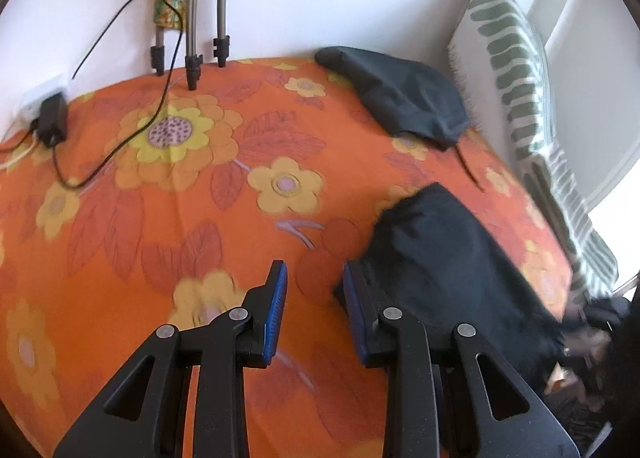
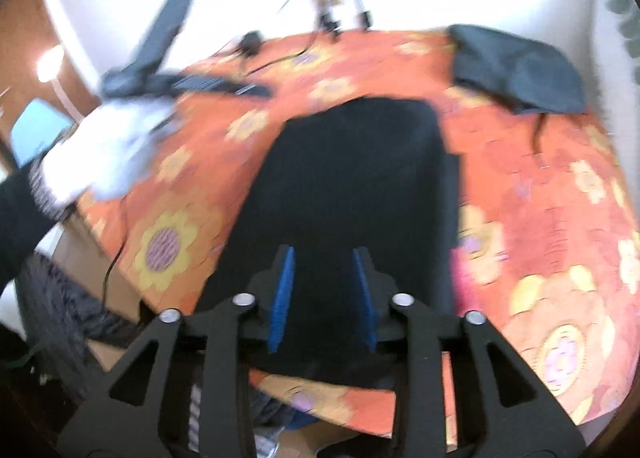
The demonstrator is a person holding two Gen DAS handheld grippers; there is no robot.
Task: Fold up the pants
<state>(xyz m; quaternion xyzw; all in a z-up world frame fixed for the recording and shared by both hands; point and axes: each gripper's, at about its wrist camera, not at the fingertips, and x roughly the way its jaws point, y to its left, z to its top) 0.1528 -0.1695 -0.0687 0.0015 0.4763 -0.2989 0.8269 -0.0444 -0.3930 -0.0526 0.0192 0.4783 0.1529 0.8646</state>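
Black pants [image 2: 352, 178] lie folded in a long block on the orange flowered cloth [image 2: 540, 198], running away from me in the right wrist view. They also show at the right in the left wrist view [image 1: 448, 258]. My right gripper [image 2: 324, 258] is open and empty, hovering over the near end of the pants. My left gripper [image 1: 314, 274] is open and empty above the cloth [image 1: 160, 218], its right finger next to the pants' left edge. The left gripper and its gloved hand [image 2: 100, 146] appear blurred at the left of the right wrist view.
A second dark folded garment [image 1: 400, 94] lies at the far right [image 2: 520, 70]. A green-striped pillow [image 1: 516, 70] leans on the wall. A black charger [image 1: 52, 118] with cable and tripod legs [image 1: 192, 70] stand at the far edge. The cloth's near edge [image 2: 320, 398] drops off.
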